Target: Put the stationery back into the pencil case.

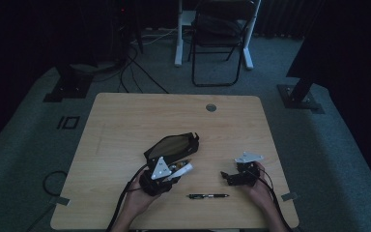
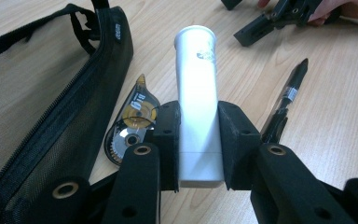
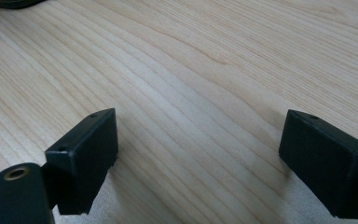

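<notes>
The white tube (image 2: 196, 93) sits pinched between the jaws of the left gripper (image 2: 198, 140), held near its closed end, with its flared end pointing away from the hand. In the high view the tube (image 1: 183, 170) lies low over the near middle of the surface (image 1: 125, 121), angled toward the right. Just left of it in the left gripper view, a correction tape roller (image 2: 133, 121) (clear shell, yellow wheels inside) lies flat on the wood, touching the zip edge of a black mesh pencil case (image 2: 51, 107). The case lies open on the surface, just beyond the left gripper (image 1: 174, 175) in the high view, its opening (image 1: 171, 145) facing up. A black pen (image 2: 286, 100) lies on the wood to the right of the tube; in the high view the pen (image 1: 208, 196) lies near the front edge, between the two hands. The right gripper (image 3: 198, 158) has its jaws spread wide over bare wood, holding nothing; in the high view it (image 1: 226, 176) rests on the surface at the near right, well apart from the tube.
</notes>
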